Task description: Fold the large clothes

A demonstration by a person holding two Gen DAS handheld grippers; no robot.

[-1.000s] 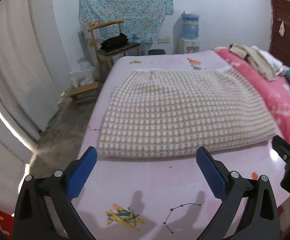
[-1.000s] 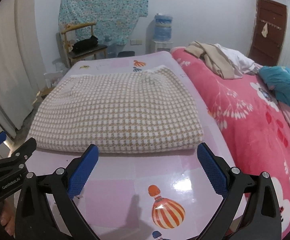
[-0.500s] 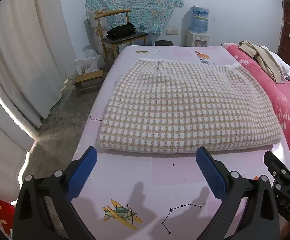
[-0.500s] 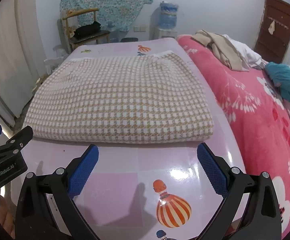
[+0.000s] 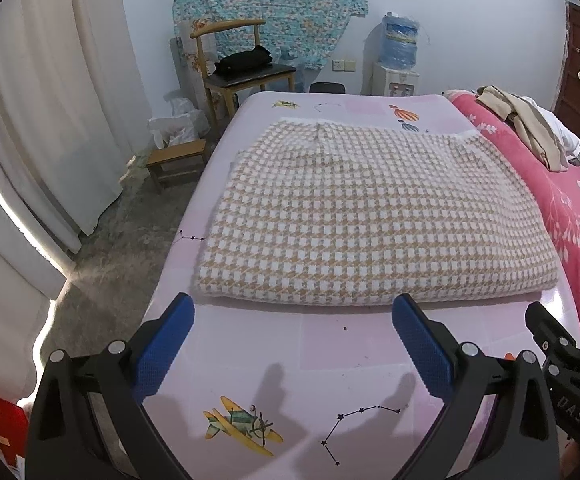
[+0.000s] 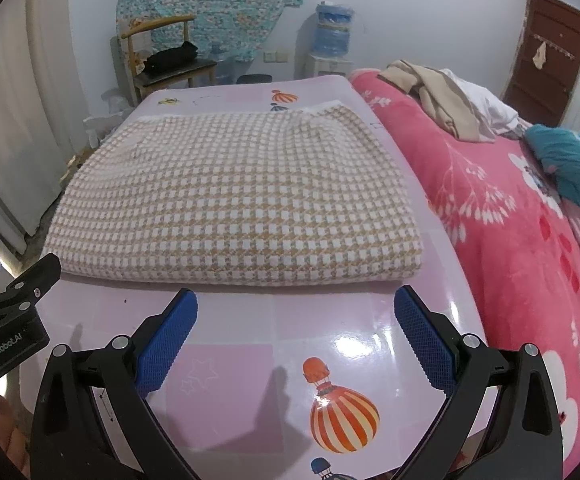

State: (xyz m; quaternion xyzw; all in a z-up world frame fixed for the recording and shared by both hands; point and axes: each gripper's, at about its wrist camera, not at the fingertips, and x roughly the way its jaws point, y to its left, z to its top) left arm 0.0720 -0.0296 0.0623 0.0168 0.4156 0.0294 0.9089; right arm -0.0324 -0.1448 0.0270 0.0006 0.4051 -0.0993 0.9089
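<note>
A tan-and-white houndstooth garment [image 5: 370,216] lies folded into a flat rectangle on the pink sheet [image 5: 322,364] of the bed; the right wrist view shows the garment [image 6: 242,200] too. My left gripper [image 5: 292,322] stands open just short of the garment's near folded edge, towards its left half, holding nothing. My right gripper [image 6: 296,318] is open as well, just short of the same edge towards its right half, empty. Each gripper's tip shows at the edge of the other's view.
A pink fleece blanket [image 6: 510,216] covers the bed's right side, with beige and white clothes [image 6: 450,104] and a teal cloth [image 6: 574,168] on it. Beyond the bed stand a wooden chair [image 5: 246,68], a low stool [image 5: 174,160] and a water dispenser [image 5: 398,60]. White curtains [image 5: 50,120] hang left.
Both grippers have risen and tilted so the garment sits lower and fuller in view. They stay open and empty, and the garment has not moved.
</note>
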